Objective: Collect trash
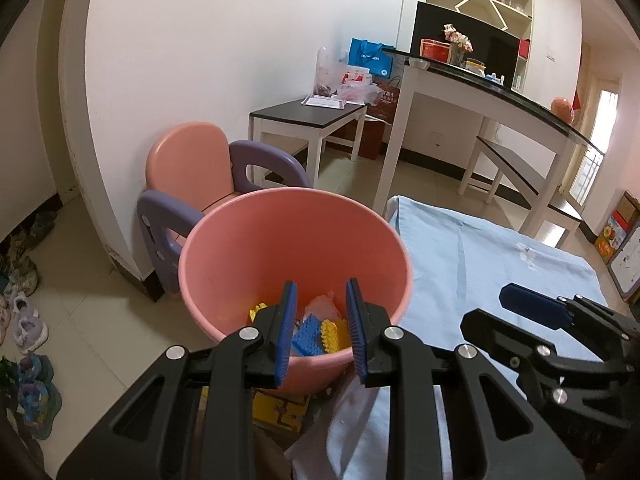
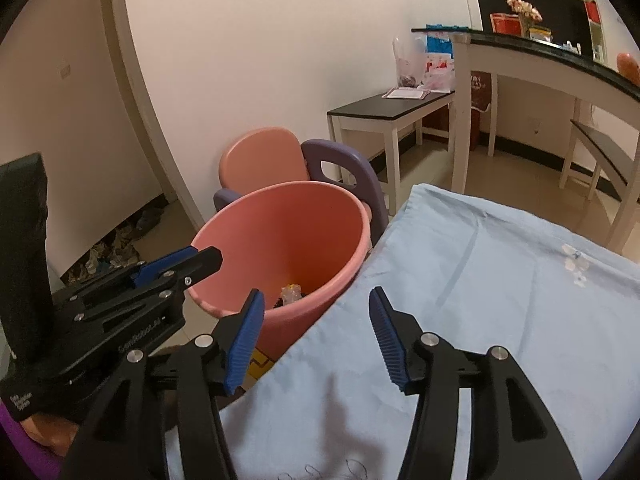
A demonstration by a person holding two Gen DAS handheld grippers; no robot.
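Both your left hand-held gripper [image 1: 321, 322] and right hand-held gripper [image 2: 316, 336] are released, empty. Trash sits in the pink bin [image 1: 224, 256]; a small clear scrap [image 2: 574, 266] remains on the blue-covered table [image 2: 500, 320], probably last.

So the count goes: one pink bucket [image 1: 296, 248], one kid's chair [image 1: 192, 168] in pink and purple, two grippers, the left gripper [image 1: 321, 320] and the right gripper [image 2: 316, 332], with two blue fingers [image 1: 285, 328] each. One low bench [image 1: 308, 114], one tall table [image 1: 480, 92], one blue sheet [image 2: 480, 280].
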